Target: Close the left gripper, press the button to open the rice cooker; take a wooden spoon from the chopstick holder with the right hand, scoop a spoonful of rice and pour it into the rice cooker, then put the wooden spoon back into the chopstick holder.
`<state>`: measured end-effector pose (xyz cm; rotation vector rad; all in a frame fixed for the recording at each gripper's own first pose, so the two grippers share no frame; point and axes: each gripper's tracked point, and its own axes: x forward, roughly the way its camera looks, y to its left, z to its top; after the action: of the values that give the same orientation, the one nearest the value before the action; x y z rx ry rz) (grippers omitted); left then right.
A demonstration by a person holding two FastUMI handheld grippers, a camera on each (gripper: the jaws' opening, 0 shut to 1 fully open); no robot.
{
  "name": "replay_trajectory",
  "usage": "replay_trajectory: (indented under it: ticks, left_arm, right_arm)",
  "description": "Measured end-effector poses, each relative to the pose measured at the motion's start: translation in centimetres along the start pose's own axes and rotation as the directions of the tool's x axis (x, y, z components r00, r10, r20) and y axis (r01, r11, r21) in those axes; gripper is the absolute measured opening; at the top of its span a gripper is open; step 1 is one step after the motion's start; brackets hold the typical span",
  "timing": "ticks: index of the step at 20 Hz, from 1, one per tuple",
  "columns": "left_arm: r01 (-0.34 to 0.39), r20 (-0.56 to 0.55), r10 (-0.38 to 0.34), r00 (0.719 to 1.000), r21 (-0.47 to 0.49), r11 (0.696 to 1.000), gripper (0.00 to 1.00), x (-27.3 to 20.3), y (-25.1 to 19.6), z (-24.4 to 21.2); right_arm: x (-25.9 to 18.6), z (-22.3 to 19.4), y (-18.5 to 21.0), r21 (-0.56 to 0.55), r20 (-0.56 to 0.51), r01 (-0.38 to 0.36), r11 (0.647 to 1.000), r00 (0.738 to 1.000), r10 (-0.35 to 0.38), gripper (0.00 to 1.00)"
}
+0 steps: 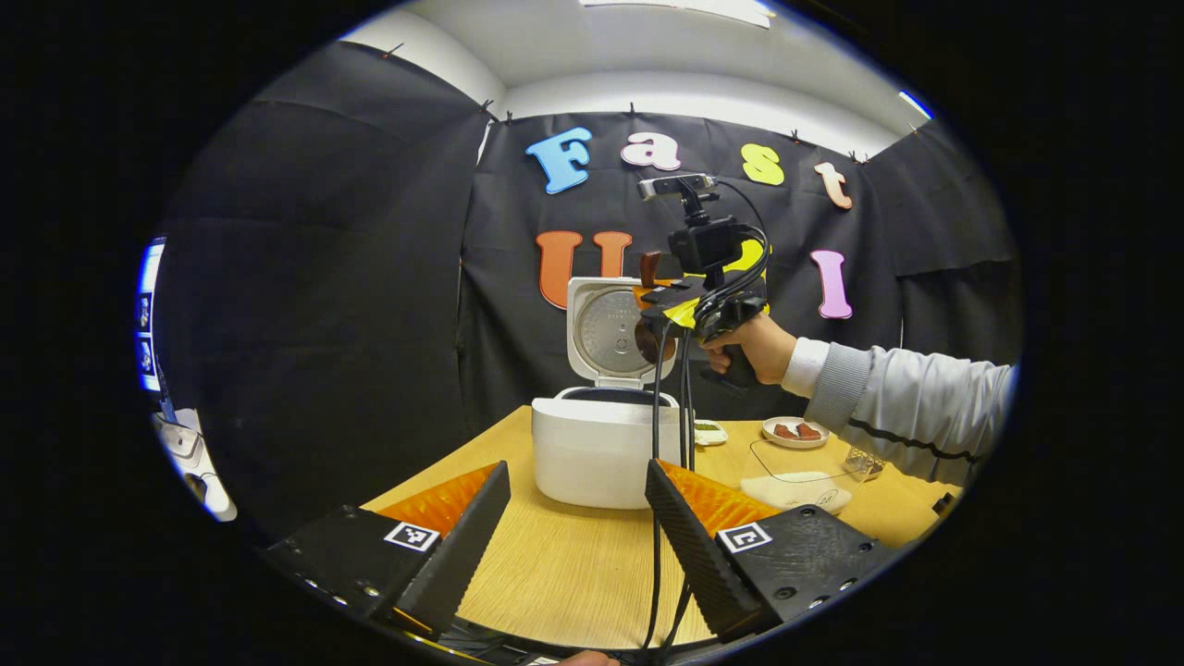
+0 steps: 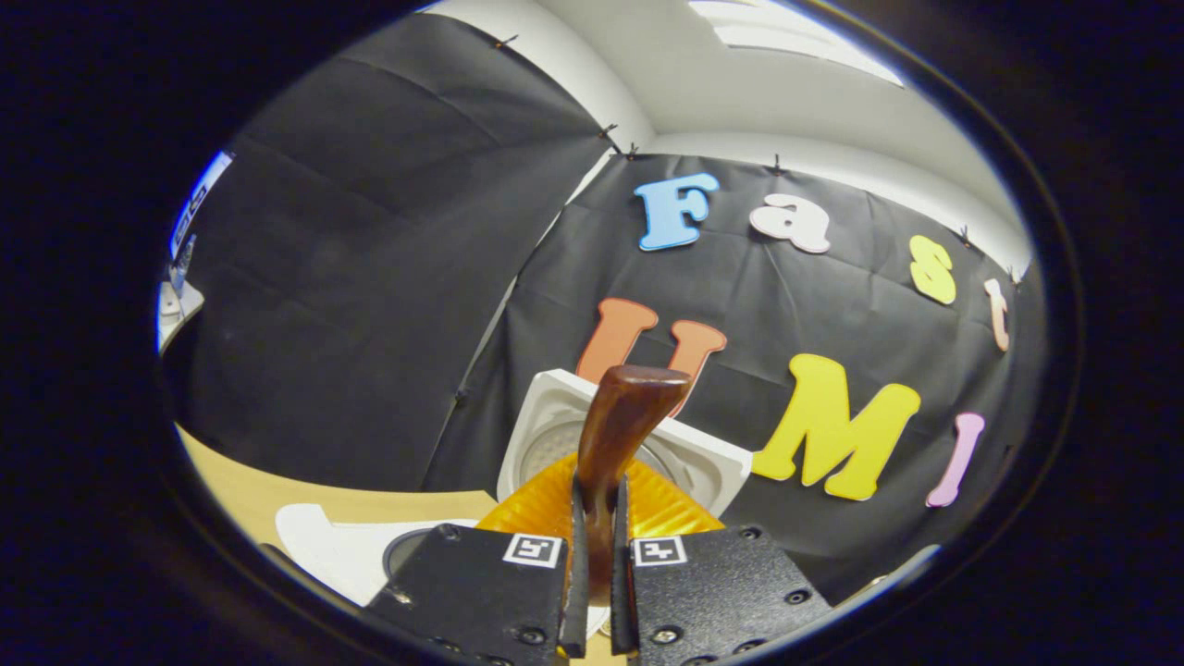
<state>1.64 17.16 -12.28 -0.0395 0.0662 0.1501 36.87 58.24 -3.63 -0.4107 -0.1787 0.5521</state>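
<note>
- While the cooker stands lid-up on the table, the right gripper above it clamps the spoon.
- Left gripper, jaws apart and unladen, faces the cooker.
- Rice tub sits right of the cooker.

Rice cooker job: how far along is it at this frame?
Done: the rice cooker stands with its lid up. In hand: the right tool is shut on the wooden spoon, held above the cooker; whether it carries rice cannot be told. Left: returning the spoon to the holder. The left tool is open.
</note>
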Motion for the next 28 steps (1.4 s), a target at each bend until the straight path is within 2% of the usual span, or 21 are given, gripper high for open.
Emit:
replay_trajectory:
  ticks: [4, 10, 14, 19, 24, 28]
  left_arm:
    - [0.005, -0.004, -0.005, 1.0, -0.015, 1.0, 0.94, 0.9, -1.5, 0.3]
    - [0.014, -0.001, -0.014, 1.0, 0.045, 0.999, 0.94, 2.9, -5.0, 1.2]
    - [0.124, -0.014, -0.124, 0.992, 0.004, 0.992, 0.94, 4.0, -10.0, 1.0]
    - [0.159, 0.016, -0.158, 0.987, -0.002, 0.987, 0.94, 5.3, -13.6, 1.6]
    - [0.188, 0.065, -0.189, 0.98, 0.013, 0.982, 0.94, 6.2, -16.4, 2.9]
    - [0.196, 0.065, -0.198, 0.978, 0.039, 0.98, 0.94, 6.3, -17.3, 2.5]
  right_arm:
    - [-3.0, 0.8, -3.6, 0.026, 0.016, 0.049, 0.998, 0.999, -0.049, 0.15]
    - [-9.5, 0.2, -10.3, 0.146, 0.001, 0.069, 0.987, 0.998, -0.07, 0.15]
    - [-13.8, -0.6, -15.9, 0.161, -0.009, 0.112, 0.981, 0.994, -0.112, 0.13]
    - [-19.0, -2.0, -22.2, 0.154, -0.039, 0.169, 0.974, 0.986, -0.165, 0.16]
    - [-24.1, -5.8, -27.9, 0.229, -0.117, 0.253, 0.94, 0.966, -0.232, 0.16]
    - [-28.1, -10.4, -31.9, 0.268, -0.201, 0.363, 0.892, 0.927, -0.317, 0.16]
